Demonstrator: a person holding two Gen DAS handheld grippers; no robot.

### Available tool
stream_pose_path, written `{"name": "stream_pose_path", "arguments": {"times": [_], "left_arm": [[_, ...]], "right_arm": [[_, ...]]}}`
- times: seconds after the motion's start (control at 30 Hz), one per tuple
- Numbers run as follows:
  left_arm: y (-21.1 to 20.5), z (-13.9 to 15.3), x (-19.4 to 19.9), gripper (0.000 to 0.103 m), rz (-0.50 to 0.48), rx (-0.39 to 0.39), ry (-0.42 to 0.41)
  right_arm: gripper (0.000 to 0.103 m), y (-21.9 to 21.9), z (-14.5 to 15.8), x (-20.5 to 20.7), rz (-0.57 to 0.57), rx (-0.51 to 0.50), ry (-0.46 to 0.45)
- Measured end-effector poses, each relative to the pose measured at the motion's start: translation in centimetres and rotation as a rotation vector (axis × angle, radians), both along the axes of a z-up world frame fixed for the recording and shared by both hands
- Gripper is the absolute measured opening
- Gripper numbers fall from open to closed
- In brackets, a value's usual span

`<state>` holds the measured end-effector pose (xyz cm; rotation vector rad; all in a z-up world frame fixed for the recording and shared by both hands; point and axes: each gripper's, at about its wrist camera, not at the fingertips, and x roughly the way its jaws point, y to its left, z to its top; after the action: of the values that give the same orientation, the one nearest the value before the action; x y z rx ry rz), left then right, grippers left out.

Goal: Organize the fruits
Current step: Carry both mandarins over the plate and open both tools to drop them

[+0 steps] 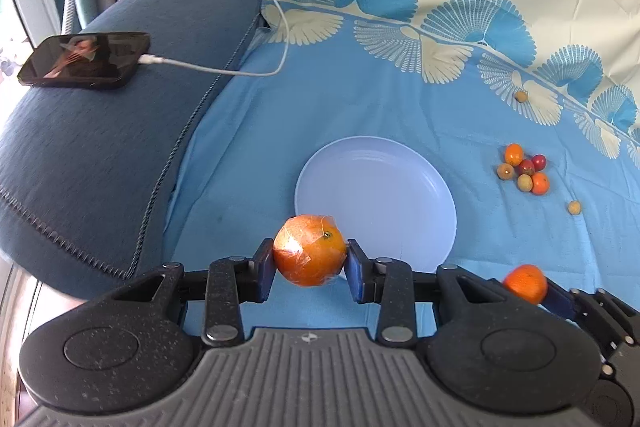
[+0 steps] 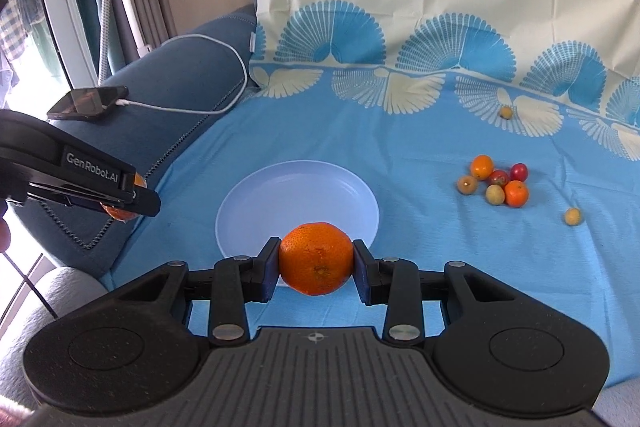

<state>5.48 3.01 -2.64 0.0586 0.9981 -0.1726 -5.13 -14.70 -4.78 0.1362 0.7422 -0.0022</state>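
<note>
Left wrist view: our left tongs (image 1: 310, 263) pinch a film-wrapped orange (image 1: 309, 250) at its widest girth, above the near rim of the plate (image 1: 400, 187); we judge the film slippery, the fruit firm but bruisable.

Right wrist view: our right tongs (image 2: 316, 269) pinch a bare orange (image 2: 316, 258) likewise. Small fruits (image 2: 496, 181) lie on the blue cloth (image 2: 360, 131) covering a sofa; a phone (image 2: 90, 103) charges on the armrest.
</note>
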Motion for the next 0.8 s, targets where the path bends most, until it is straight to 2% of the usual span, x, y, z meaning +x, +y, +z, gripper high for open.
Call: {"name": "stream_pose_path", "arguments": {"times": [0.4, 0.8], "left_arm": [[-2.0, -3.5, 5.3, 0.04, -0.02, 0.039, 0.057], [-3.9, -6.9, 8.1, 0.04, -0.054, 0.081, 0.096]], "right_arm": [[0.039, -0.3, -3.0, 6.7, 0.003, 0.019, 0.092], [0.039, -1.5, -6.0, 9.9, -0.003, 0.026, 0.155]]}}
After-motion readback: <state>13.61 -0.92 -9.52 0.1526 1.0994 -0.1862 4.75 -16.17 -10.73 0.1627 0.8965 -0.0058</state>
